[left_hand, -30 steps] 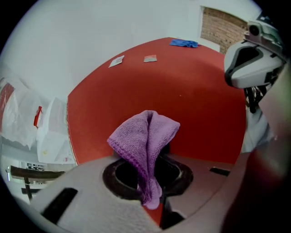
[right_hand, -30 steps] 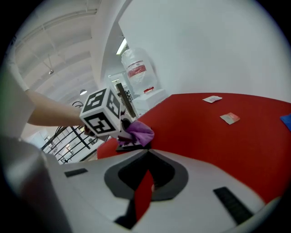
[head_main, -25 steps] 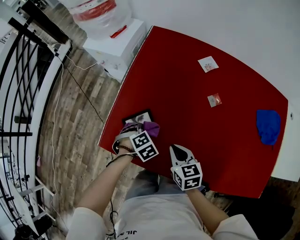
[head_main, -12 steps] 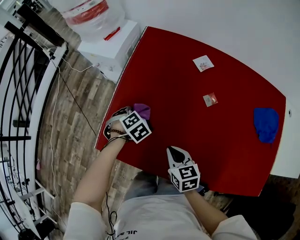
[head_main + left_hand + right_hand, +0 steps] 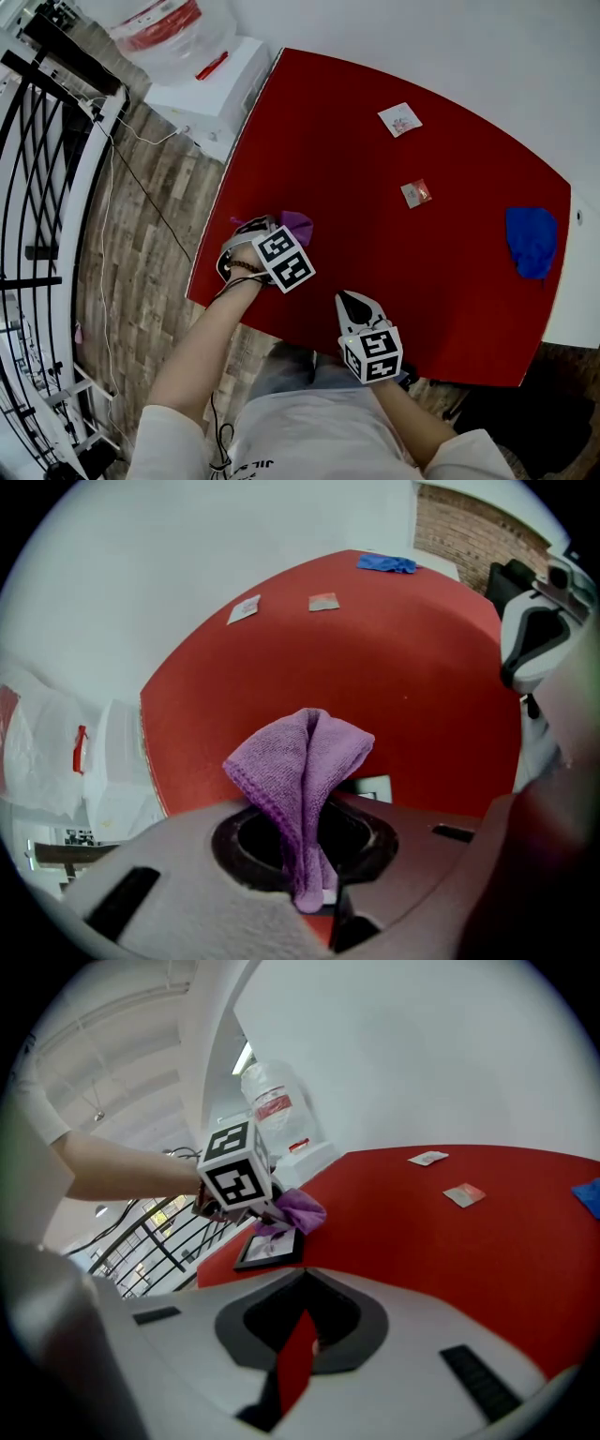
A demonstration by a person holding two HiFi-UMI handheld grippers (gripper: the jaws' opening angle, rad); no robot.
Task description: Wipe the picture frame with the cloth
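My left gripper (image 5: 281,232) is shut on a purple cloth (image 5: 298,223), which sticks up from between its jaws (image 5: 302,789). It hovers over the near left corner of the red table (image 5: 375,244). The black picture frame lies flat under it: the head view hides it, the right gripper view shows it (image 5: 270,1251) below the cloth (image 5: 298,1211), and a corner (image 5: 377,787) peeks out in the left gripper view. My right gripper (image 5: 355,300) rests near the table's front edge, jaws together with nothing in them (image 5: 298,1354).
A blue cloth (image 5: 531,241) lies at the table's far right. Two small packets (image 5: 399,119) (image 5: 415,193) sit toward the back. A white box with a water bottle (image 5: 216,89) stands off the back left corner, and a black railing (image 5: 37,187) runs along the left.
My left gripper has carried the purple cloth away from me and over the picture frame, which showed beyond it a second ago. The right gripper has stayed put.
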